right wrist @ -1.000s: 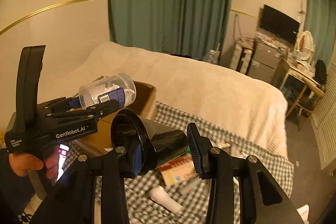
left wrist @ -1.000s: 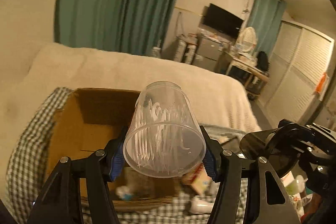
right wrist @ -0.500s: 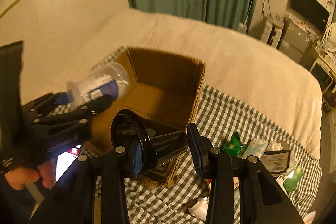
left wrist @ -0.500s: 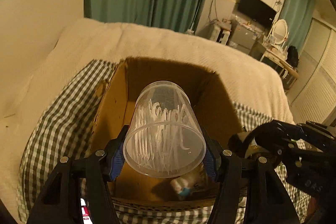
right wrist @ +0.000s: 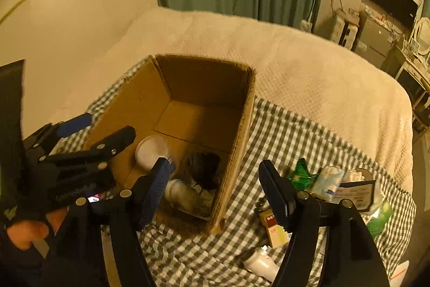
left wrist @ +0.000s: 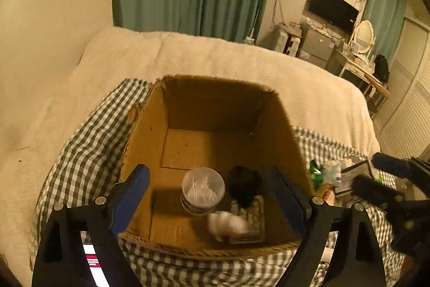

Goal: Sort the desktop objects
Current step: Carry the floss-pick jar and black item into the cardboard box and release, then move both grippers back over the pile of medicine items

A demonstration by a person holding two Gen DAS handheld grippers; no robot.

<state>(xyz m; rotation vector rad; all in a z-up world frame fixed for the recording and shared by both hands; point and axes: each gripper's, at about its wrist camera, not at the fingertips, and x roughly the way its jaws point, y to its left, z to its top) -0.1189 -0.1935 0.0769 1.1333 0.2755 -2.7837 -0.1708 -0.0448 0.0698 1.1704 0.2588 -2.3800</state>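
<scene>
An open cardboard box [left wrist: 150, 131] is set on a checked cloth [right wrist: 290, 131]. Inside it, a clear cotton-swab jar [left wrist: 203, 190] is seen upright beside a black object [left wrist: 244, 186], with a white bottle [right wrist: 177, 188] lying near them. More packets [right wrist: 329, 183] are scattered on the cloth, right of the box.

**Black frames, blue pads, bare skin**

The left gripper [left wrist: 209, 195] has matte black angular arms with round silver screws and blue ribbed pads [left wrist: 129, 191] on its fingers. The right gripper [right wrist: 217, 190] is built alike: black arms, silver screw heads, dark blue pads [right wrist: 157, 187]. In the right wrist view, a bare-skinned left hand [right wrist: 25, 231] shows below a dark sleeve
</scene>
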